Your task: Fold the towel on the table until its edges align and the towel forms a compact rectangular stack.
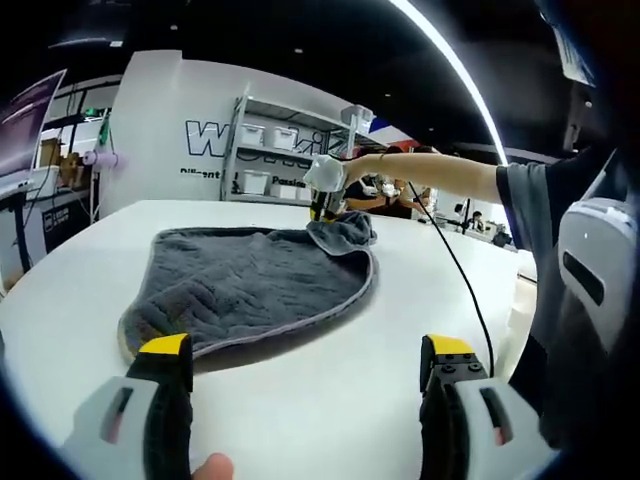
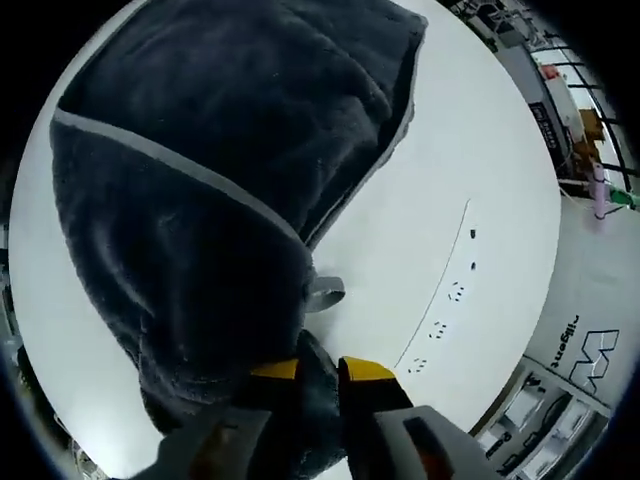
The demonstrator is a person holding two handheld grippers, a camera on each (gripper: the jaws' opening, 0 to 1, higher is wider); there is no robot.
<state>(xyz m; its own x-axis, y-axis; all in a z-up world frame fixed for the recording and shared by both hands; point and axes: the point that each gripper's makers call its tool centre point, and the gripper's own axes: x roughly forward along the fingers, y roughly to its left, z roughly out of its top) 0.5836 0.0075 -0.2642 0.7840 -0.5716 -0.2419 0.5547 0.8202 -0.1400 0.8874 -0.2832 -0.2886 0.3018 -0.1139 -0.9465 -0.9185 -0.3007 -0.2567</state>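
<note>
**Fold barely begun, far corner lifted**

Right gripper [image 2: 318,372]: jaws pinched on a corner of the grey towel [image 2: 230,150], rest draped ahead of them over the white table [image 2: 440,200]. Left gripper [image 1: 305,362]: jaws spread, empty, towel well ahead and apart. Judged early: one corner raised, edges unaligned, no stack formed; nearly all folds left.

Open white tabletop [image 1: 300,400] is seen between the left gripper [image 1: 305,365], jaws apart, and the dark grey plush towel [image 1: 250,285]. The far side is blocked by the right gripper [image 1: 325,205], clamped on the towel's lifted corner, with its black cable [image 1: 455,265] trailing across the right-hand stretch of table.
</note>
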